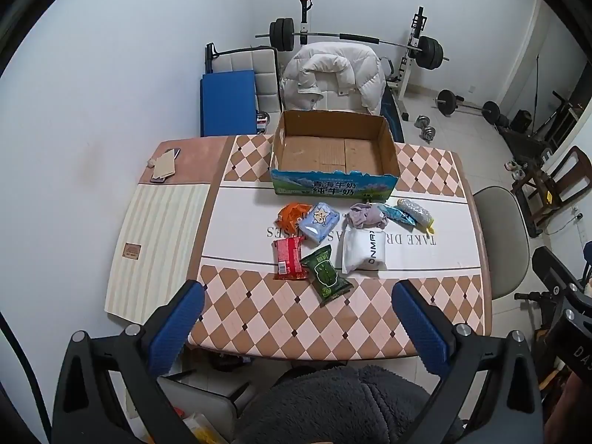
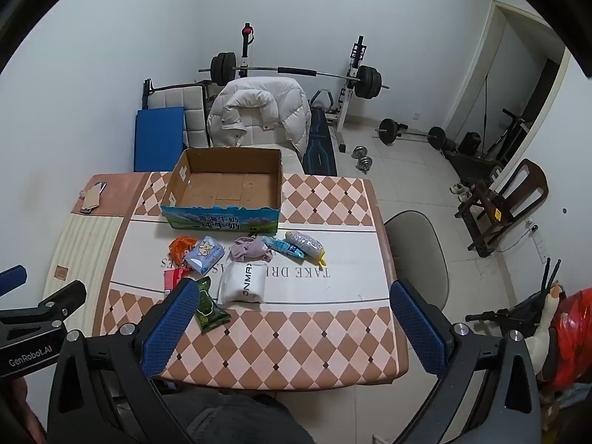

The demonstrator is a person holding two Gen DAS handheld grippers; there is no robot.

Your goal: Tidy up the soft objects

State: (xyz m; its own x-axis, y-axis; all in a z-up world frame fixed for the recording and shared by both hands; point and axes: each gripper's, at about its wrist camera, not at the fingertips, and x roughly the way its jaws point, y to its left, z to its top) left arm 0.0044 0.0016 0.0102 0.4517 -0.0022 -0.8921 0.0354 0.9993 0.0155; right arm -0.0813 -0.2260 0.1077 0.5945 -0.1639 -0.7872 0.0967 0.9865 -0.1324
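Note:
Several soft packs lie in the middle of the table (image 1: 259, 318): an orange bag (image 1: 291, 213), a light blue pack (image 1: 319, 221), a red pack (image 1: 289, 259), a green pack (image 1: 325, 276), a white pouch (image 1: 364, 251), a crumpled purple cloth (image 1: 364, 215), a blue wrapper (image 1: 397, 214) and a silver bag (image 1: 415, 211). Behind them stands an open cardboard box (image 1: 335, 153), nothing inside. My left gripper (image 1: 298, 303) hangs open high over the near table edge, nothing between its fingers. My right gripper (image 2: 294, 303) is open too, its left finger (image 2: 174, 322) partly hiding the red pack (image 2: 174, 277).
A phone and a card (image 1: 164, 166) lie at the table's far left beside a striped mat (image 1: 155, 244). A grey chair (image 1: 499, 236) stands at the right. A white coat on a chair (image 1: 333, 77) and a weight bench are behind the table.

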